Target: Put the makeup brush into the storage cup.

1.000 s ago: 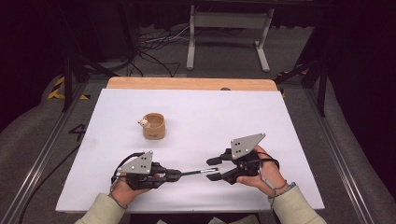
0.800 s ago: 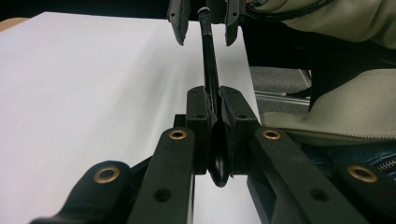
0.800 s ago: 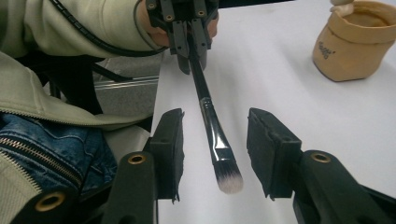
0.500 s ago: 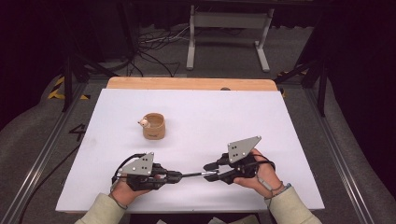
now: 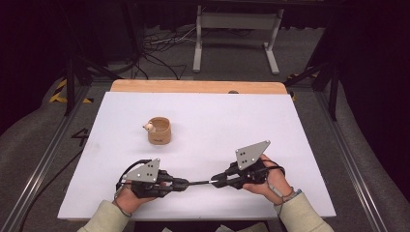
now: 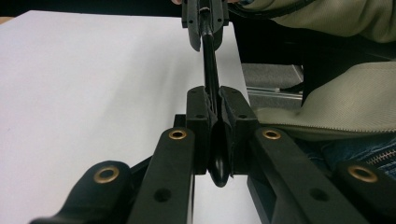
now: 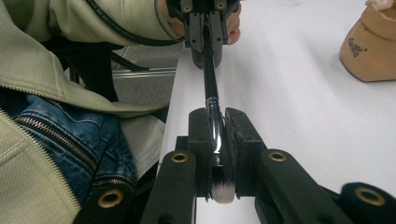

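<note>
A slim black makeup brush (image 5: 199,182) spans the gap between my two grippers, low over the white table sheet (image 5: 241,121). My left gripper (image 5: 186,183) is shut on the handle end (image 6: 208,60), seen between its pads in the left gripper view. My right gripper (image 5: 216,181) has just been closing and is now shut on the brush's shiny ferrule (image 7: 211,88). The pale bristles (image 7: 222,191) poke out behind its pads. Each gripper view shows the other gripper at the far end, the right gripper (image 6: 205,23) and the left gripper (image 7: 205,32).
A small tan wooden cup (image 5: 159,130) stands on the sheet beyond the left hand, with something small and pale at its rim; it appears at the upper right as the cup (image 7: 369,46) in the right gripper view. A wooden edge (image 5: 193,86) borders the far side.
The right gripper's jaws have closed onto the brush's bristle end, and its grey plate has dipped slightly. The left hand and the cup have not moved.
</note>
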### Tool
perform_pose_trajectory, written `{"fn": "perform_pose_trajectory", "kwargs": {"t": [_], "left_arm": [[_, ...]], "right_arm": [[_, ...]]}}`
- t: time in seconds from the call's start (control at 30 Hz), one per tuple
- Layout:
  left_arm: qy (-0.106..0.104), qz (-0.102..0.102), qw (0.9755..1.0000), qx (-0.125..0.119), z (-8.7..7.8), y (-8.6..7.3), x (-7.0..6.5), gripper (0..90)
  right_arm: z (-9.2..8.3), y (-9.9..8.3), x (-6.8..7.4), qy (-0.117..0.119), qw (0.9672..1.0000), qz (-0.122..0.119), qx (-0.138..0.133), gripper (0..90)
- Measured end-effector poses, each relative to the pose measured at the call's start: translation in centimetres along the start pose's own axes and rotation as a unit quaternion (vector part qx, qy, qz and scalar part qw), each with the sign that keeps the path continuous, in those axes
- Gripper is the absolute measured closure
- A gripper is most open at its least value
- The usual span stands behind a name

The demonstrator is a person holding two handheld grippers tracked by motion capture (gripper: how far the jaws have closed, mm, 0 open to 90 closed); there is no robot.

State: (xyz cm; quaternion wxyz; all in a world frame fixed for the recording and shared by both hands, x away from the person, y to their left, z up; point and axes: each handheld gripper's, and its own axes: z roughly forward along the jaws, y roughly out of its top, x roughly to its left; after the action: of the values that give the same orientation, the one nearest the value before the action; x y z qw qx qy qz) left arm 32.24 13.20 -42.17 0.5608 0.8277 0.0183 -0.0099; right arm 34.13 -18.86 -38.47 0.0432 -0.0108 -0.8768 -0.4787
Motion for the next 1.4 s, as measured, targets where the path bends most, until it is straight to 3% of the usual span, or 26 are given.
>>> {"fn": "perform_pose_trajectory", "kwargs": {"t": [0.67, 0.77, 0.9, 1.07, 1.13, 1.27, 1.4], "left_arm": [[0.000, -0.005, 1.0000, -0.003, 0.1, 0.1, 0.1, 79.7], [0.001, -0.014, 0.9999, -0.005, 0.4, 0.3, 0.2, 57.6], [0.017, -0.006, 0.9998, 0.003, 0.5, 1.0, -0.1, 50.1], [0.039, -0.010, 0.9986, 0.036, 1.0, 2.0, 0.0, 50.5], [0.041, -0.005, 0.9983, 0.041, 1.3, 2.4, -0.1, 50.7], [0.048, 0.000, 0.9959, 0.077, 2.2, 2.7, -0.2, 52.2], [0.045, -0.007, 0.9949, 0.090, 2.8, 2.7, -0.1, 53.6]], "right_arm": [[-0.3, 0.8, 0.1, 0.003, 0.9996, 0.024, 0.013, 82.3], [-0.3, 1.2, 0.1, 0.002, 0.9993, 0.021, 0.031, 82.3], [-0.1, 2.4, -0.1, -0.002, 0.9977, 0.013, 0.066, 82.3], [0.3, 3.5, -0.2, -0.006, 0.9948, 0.008, 0.101, 82.4], [0.7, 3.9, -0.2, -0.007, 0.9927, 0.005, 0.120, 82.4], [1.3, 4.7, -0.1, -0.014, 0.9884, 0.000, 0.151, 82.4], [1.6, 5.4, -0.1, -0.017, 0.9854, -0.005, 0.169, 82.4]]}}
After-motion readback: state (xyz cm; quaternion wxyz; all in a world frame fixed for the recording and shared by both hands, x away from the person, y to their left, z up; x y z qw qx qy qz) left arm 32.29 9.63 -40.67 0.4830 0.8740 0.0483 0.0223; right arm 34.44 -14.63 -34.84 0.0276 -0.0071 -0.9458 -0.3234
